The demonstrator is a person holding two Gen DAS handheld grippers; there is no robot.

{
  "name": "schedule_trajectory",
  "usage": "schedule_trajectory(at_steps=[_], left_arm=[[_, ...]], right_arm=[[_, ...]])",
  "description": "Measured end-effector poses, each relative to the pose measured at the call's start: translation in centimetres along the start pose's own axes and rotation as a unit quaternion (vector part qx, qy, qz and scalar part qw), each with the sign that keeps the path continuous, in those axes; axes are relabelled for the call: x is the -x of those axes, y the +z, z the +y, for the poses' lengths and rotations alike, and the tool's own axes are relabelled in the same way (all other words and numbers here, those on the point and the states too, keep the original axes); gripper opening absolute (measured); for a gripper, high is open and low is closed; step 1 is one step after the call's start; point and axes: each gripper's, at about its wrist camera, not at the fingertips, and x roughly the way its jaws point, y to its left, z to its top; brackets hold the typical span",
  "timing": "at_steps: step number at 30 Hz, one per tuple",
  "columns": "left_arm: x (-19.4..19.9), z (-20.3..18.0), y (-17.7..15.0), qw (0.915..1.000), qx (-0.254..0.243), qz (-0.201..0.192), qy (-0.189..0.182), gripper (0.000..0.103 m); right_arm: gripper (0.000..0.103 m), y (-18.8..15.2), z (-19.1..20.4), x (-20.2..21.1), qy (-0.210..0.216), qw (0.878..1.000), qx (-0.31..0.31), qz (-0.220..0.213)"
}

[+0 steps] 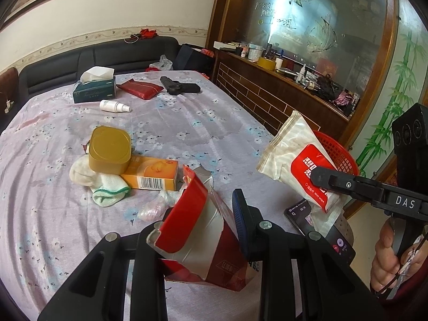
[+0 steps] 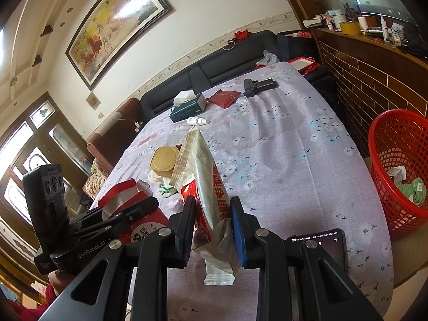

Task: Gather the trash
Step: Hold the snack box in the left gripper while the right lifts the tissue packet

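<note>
Left wrist view: my left gripper [image 1: 199, 236] is clamped on a torn red-and-silver carton [image 1: 198, 230]; its bottom end is cut off behind my black fingers. My right gripper [image 1: 325, 180] comes in from the right, closed on a wet-wipe packet [image 1: 297, 160] held above the table edge. Behind the packet only part of the red basket [image 1: 339, 152] shows. A phone [image 1: 321, 230] lies half covered beneath the packet. On the flowered tablecloth [image 1: 187, 123] a gold tin [image 1: 109, 149] sits on an orange box [image 1: 152, 172] and a white sock [image 1: 99, 182].

Right wrist view: my fingers pinch the packet [image 2: 206, 187] edge-on; its print is hard to read. The basket [image 2: 398, 168] stands right of the table, cut by the frame, with green scraps inside that I cannot identify. My left gripper [image 2: 139, 208] partly hides the carton [image 2: 120, 198].
</note>
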Motion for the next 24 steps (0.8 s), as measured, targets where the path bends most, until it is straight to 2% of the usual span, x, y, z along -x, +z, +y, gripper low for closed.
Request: schedule_trajectory(at_steps=[24], left_arm=[[-0.29, 0.16, -0.16, 1.0, 0.002, 0.003, -0.001, 0.029]], right_arm=[[0.028, 0.17, 0.1, -0.26, 0.0, 1.0, 0.002, 0.007]])
